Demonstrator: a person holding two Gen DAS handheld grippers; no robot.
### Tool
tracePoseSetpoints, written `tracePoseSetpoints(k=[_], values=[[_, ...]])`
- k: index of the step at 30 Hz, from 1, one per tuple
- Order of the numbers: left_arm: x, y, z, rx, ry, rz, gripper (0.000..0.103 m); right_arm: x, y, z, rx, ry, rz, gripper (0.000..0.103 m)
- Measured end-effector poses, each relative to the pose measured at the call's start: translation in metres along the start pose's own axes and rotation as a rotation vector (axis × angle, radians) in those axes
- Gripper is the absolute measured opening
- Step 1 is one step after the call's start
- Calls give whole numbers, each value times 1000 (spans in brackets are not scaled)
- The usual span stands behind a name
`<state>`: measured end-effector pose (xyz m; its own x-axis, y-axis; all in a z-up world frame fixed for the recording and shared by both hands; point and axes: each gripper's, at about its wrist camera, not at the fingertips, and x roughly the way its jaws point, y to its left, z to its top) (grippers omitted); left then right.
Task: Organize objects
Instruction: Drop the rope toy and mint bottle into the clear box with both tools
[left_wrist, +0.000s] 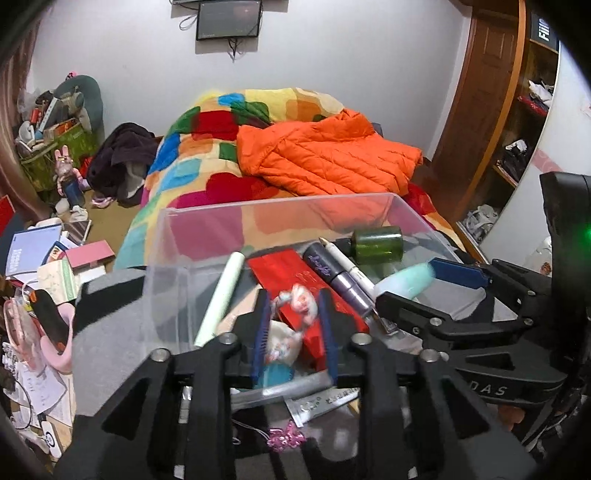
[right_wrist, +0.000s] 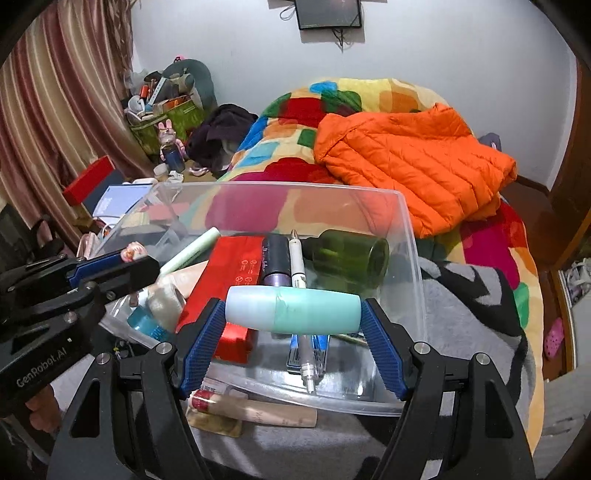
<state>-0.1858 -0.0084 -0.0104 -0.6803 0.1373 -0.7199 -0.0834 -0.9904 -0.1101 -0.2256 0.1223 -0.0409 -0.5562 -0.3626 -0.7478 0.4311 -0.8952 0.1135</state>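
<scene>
Both grippers tilt steeply down over a clear plastic storage bin (right_wrist: 410, 236) that sits on a grey and black patterned blanket (right_wrist: 476, 295) at the foot of a bed. The right gripper (right_wrist: 293, 314) reaches in over the bin's near rim, its blue ribbed pads spread fairly wide and pressed against the two ends of a pale mint-green and light-blue capsule-shaped bottle (right_wrist: 293, 310), which lies crosswise between them, held above the bin's contents. The left gripper (left_wrist: 293, 328) hangs over the bin's left part with its jaws only narrowly apart; a small, blurred pink and white trinket (left_wrist: 303, 301) sits between the blue pads, and whether the pads press on it I cannot tell. Lying in the bin are a red rectangular box (right_wrist: 232, 269), a dark purple tube (right_wrist: 276, 264), a white pen (right_wrist: 297, 266), a dark green glass jar (right_wrist: 351, 256) on its side, and a pale green stick (right_wrist: 192, 254). An orange quilted jacket (right_wrist: 417, 162) lies on the bed beyond.
</scene>
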Motion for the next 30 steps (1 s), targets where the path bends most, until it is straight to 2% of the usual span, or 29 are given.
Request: tracePoseSetpoints(k=[5,7,9,12,15,22,23,25,26,30], values=[[-15,-2,-1,11,-28,4,48,-9,2,-1,-21,-4,9,73],[-26,-2,-3,13,-48,12,62,-16,4,-2,-30,-13,10,73],[-40,-2,-6,23,-82,29,67,-24,5,-5,-35,-26,10,73],[-56,-1,-13,34,-105,38,80,-40,5,-11,-34,-51,26,73],[-63,0,-24,45,-97,40,87,-54,5,-19,-35,-64,45,75],[-51,7,-65,63,1,78,86,-58,12,-45,-55,-40,31,79],[-47,9,-71,49,17,82,83,-56,12,-51,-51,-31,35,79],[-39,10,-79,41,59,64,63,-52,14,-61,-40,-18,43,79],[-35,10,-82,44,84,50,60,-49,15,-67,-38,-6,50,79],[-28,8,-88,42,102,35,58,-35,25,-80,-54,35,54,77]])
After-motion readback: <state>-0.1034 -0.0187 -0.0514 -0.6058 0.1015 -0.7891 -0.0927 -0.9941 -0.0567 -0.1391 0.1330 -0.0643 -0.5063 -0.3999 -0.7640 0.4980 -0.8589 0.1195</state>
